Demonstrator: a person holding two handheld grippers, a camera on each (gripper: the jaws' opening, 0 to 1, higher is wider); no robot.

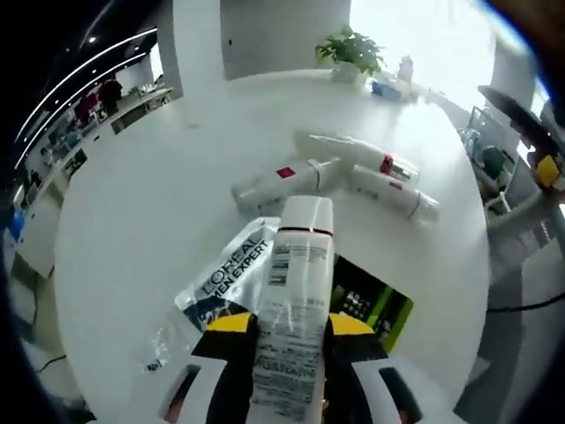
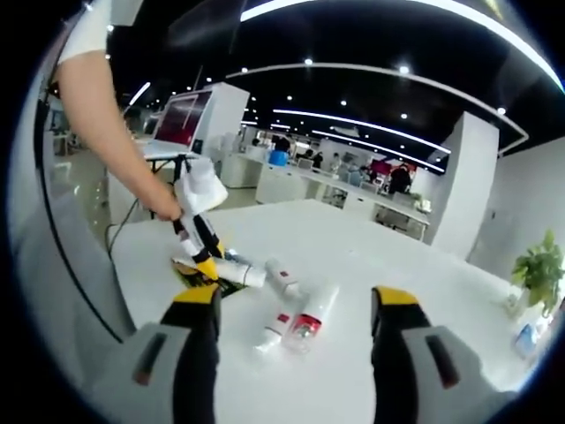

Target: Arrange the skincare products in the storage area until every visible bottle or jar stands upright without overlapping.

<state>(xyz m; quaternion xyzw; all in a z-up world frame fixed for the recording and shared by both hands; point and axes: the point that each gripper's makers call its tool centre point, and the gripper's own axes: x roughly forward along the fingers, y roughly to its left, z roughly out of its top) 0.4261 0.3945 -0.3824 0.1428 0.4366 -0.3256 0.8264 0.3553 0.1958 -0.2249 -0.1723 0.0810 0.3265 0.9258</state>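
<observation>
While the left gripper point(image 1: 291, 353) is pinching a white bottle point(image 1: 296, 300) between its yellow-tipped jaws, that bottle's long axis is running straight out along the jaws, cap end pointing far from the camera and label facing up. Just beneath it, a clear L'Oréal pouch point(image 1: 221, 278) and a dark green-edged card point(image 1: 375, 305) are lying flat on the white round worktop point(image 1: 132, 221).

Farther out, three more white tubes point(image 1: 340, 177) are lying on their sides in a loose cluster, touching or overlapping near their middle, their long axes roughly crosswise to the held bottle. None of them is standing yet, so the task is looking early in my judgement.

Over in the right gripper view, the right gripper point(image 2: 296, 353) is hanging above the worktop with its jaws spread wide and nothing between them. The lying tubes point(image 2: 296, 327) are sitting just beyond its tips, between the two jaws in the picture, so this gripper is appearing nearer to them. To the far left, a person's hand point(image 2: 163, 208) is holding the other gripper over the pouch.

Standing the held bottle is calling for a turn of the left wrist until its axis is pointing up.
</observation>
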